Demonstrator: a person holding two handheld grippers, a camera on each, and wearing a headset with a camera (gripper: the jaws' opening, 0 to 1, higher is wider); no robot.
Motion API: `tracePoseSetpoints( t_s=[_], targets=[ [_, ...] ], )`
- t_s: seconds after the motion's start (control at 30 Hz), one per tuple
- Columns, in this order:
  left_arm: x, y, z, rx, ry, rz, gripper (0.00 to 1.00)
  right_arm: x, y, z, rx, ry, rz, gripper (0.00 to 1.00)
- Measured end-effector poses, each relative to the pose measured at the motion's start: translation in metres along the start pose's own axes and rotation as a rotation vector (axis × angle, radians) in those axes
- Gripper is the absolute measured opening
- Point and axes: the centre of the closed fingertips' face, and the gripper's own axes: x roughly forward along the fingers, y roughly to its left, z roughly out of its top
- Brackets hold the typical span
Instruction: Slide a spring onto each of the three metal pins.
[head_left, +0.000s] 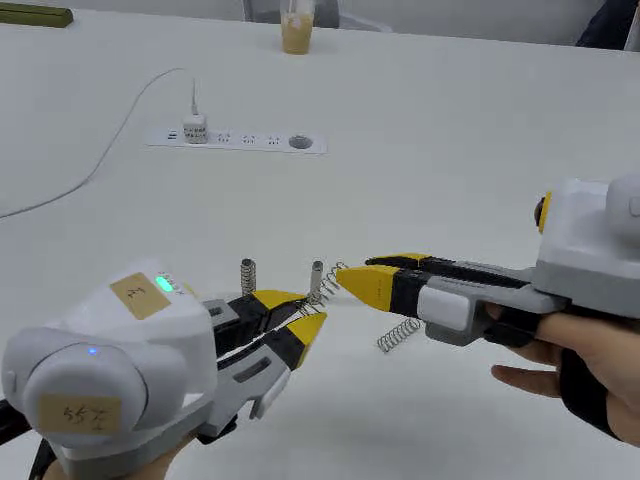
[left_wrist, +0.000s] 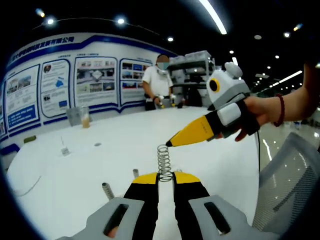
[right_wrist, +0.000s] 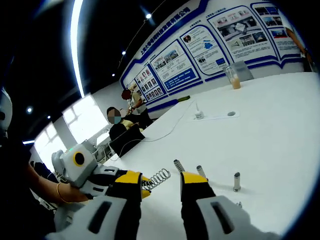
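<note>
Beyond the held spring (head_left: 328, 280), a cup (head_left: 296, 32) seemingly holds drink.

Table (head_left: 450, 150): plain white.
Left gripper (head_left: 311, 312): yellow tips, black jaws, white-grey body, green lamp, tan labels.
Right gripper (head_left: 345, 276): yellow tips, black jaws, grey and white body, orange-yellow disc.
Held spring (left_wrist: 164, 160) and loose spring (head_left: 398, 335): silvery coils.
Pins (head_left: 317, 276): dull grey metal.
Power strip (head_left: 240, 140), 11 o'clock: white, with white cable (head_left: 110, 140).
Cup (head_left: 296, 33), 12 o'clock: beige contents.
Wall panels (left_wrist: 95, 80): blue and white.
</note>
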Motion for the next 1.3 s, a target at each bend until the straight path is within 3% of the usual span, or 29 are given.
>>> tracePoseSetpoints(
  t_s=[0.13, 0.73, 1.3],
  targets=[
    [0.001, -0.004, 0.004, -0.041, -0.029, -0.031, 0.10, 0.001, 0.002, 0.002, 0.028, -0.009, 0.013, 0.30],
    [0.001, -0.014, 0.016, -0.053, -0.096, -0.081, 0.10, 0.001, 0.010, 0.002, 0.158, -0.024, 0.077, 0.22],
    [0.001, -0.016, 0.019, -0.041, -0.109, -0.092, 0.10, -0.001, 0.014, 0.009, 0.221, -0.065, 0.126, 0.12]
  ],
)
